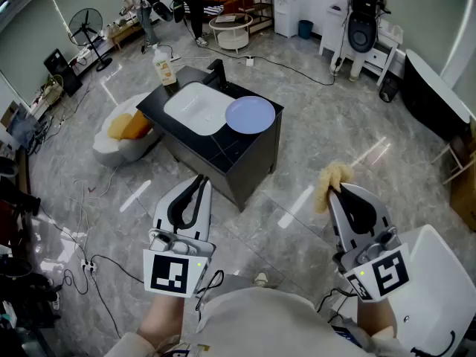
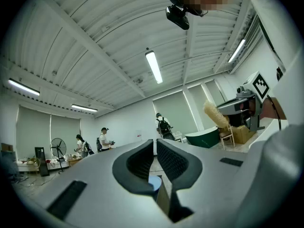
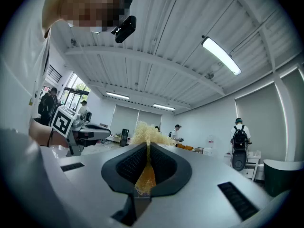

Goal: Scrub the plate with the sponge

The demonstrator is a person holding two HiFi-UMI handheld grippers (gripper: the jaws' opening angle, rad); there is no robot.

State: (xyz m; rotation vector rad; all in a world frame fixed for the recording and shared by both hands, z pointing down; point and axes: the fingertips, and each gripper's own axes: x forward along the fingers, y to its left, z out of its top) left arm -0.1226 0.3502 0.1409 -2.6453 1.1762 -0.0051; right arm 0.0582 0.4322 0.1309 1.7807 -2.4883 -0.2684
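Note:
A pale blue plate (image 1: 250, 114) lies on the right side of a black sink cabinet (image 1: 245, 151), far ahead of both grippers. A sliver of the plate (image 2: 153, 181) shows below the left jaws. My right gripper (image 1: 332, 186) is shut on a yellow fibrous sponge (image 1: 329, 181), which sticks out past the jaw tips; the sponge (image 3: 144, 141) is pinched flat between the pads. My left gripper (image 1: 199, 179) is shut with nothing in it, held low at the left, level with the right one. Both point up and forward toward the cabinet.
A white basin (image 1: 195, 108) is set in the cabinet top, with a black tap (image 1: 217, 73) and a soap bottle (image 1: 164, 68) behind it. A white pouf with an orange cushion (image 1: 128, 128) stands left of the cabinet. Cables (image 1: 93, 262) run over the floor. People stand at the far wall.

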